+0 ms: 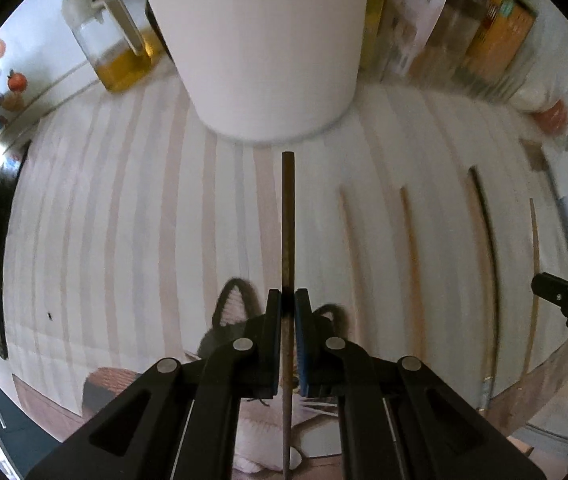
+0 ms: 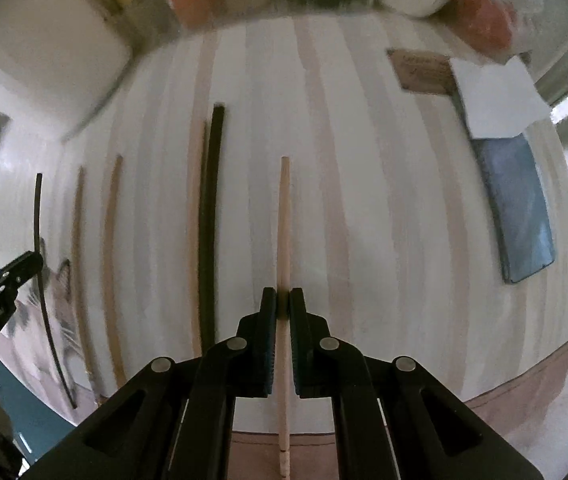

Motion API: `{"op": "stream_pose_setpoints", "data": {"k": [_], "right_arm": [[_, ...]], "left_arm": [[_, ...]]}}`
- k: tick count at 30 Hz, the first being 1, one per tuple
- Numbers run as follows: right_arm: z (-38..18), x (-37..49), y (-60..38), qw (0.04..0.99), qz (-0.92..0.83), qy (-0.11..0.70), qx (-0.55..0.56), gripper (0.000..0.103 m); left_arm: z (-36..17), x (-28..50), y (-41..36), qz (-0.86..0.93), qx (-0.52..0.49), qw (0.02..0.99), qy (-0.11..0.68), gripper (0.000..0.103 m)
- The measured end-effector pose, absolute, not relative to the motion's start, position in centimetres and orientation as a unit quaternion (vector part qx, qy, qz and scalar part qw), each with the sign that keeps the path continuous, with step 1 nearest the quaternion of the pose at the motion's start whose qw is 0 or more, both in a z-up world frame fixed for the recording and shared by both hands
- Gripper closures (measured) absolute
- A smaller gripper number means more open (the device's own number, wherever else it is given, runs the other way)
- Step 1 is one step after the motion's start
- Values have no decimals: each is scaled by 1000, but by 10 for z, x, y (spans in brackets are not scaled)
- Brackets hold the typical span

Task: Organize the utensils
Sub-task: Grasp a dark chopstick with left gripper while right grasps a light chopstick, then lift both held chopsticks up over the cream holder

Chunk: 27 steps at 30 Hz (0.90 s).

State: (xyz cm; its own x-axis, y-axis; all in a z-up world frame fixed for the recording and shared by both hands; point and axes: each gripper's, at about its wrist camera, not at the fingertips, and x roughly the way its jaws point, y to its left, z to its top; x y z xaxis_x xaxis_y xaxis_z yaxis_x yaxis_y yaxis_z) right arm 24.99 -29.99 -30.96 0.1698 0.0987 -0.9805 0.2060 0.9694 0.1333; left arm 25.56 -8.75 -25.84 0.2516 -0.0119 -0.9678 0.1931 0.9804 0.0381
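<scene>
Two grippers, each pinched tight on one chopstick. Left gripper [image 1: 287, 300] clamps a dark brown chopstick [image 1: 287, 220] whose tip points to 12 o'clock, at the base of a white container [image 1: 260, 48]. Right gripper [image 2: 283, 300] squeezes a pale wooden chopstick [image 2: 284, 220], also running toward 12. Over at 9 to 10 o'clock in the right wrist view, a few more chopsticks [image 2: 208, 220] lie side by side on the striped tablecloth [image 2: 383, 220]; the blue phone [image 2: 515, 208] lies at 3.

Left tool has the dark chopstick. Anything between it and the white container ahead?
Nothing visible. The left tool is shut on the dark brown chopstick; only bare striped tablecloth lies between its tip and the white cylindrical container. The other chopsticks lie off to the right.
</scene>
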Motion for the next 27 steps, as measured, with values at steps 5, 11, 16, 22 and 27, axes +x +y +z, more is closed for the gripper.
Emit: {"op": "stream_pose_setpoints", "data": {"k": [5,11,16,22,27], "right_arm": [[-276,245,-298,790,-25,597,135,97],[-223,250,-293,838,-10,529,131,97],[-171,257,-304,877,3,466,118,97],[-105,279,-303,908,22,397,134,97],[-58,311,-294,927,40,342,149,97]], "left_arm": [[-216,256,-94,-79,62,814,572,99],[-166,258,-106,-102,49,845,523,99],[-119,263,-109,-119,28,868,481,100],[-58,281,-98,-129,-8,895,428,100],[-8,307,-87,-126,-33,915,382,100]]}}
